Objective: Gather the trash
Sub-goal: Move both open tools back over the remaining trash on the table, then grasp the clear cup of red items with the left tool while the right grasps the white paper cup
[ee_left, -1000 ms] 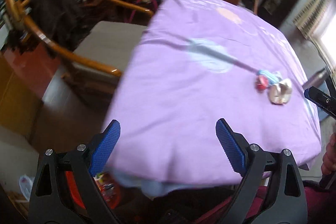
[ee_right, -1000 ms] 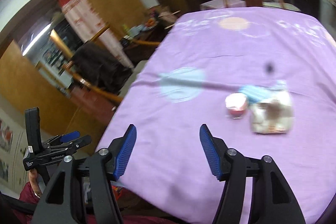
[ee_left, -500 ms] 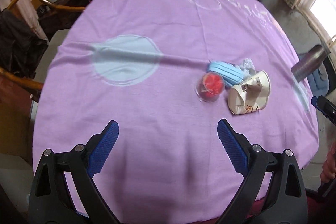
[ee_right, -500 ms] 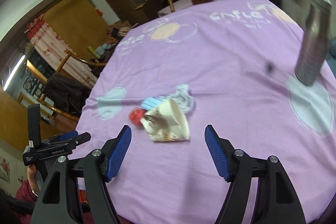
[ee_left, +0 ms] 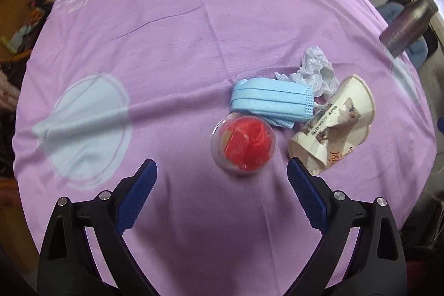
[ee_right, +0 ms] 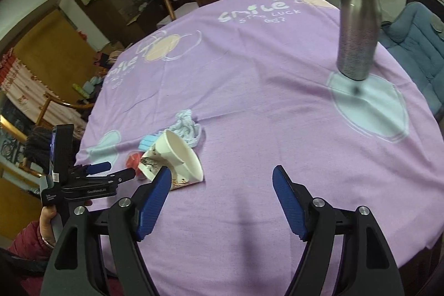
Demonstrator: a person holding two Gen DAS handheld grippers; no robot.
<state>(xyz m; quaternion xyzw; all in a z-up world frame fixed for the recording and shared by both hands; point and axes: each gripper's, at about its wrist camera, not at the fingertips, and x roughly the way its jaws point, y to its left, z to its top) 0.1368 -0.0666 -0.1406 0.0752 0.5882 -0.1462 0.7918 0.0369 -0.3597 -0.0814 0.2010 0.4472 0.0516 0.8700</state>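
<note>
On the worktop (ee_left: 194, 18) I count one crumpled cup (ee_left: 337, 126), one mask (ee_left: 272, 101), one tissue (ee_left: 316, 68), one red-filled lid (ee_left: 243, 147), one flask (ee_right: 358, 27). Left gripper (ee_left: 222, 179) fingers wide, empty; right gripper (ee_right: 222, 185) fingers opening, empty.

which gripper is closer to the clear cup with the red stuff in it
Left. The left gripper hangs open just short of the clear cup, which sits ahead between its fingers. The right gripper, jaws opening, sits beyond the crushed paper cup.

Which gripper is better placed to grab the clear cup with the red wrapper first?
Left. The left gripper is open with the clear cup just beyond its fingertips. The right gripper, its jaws opening, faces bare tablecloth, with the crushed paper cup in its way.
</note>
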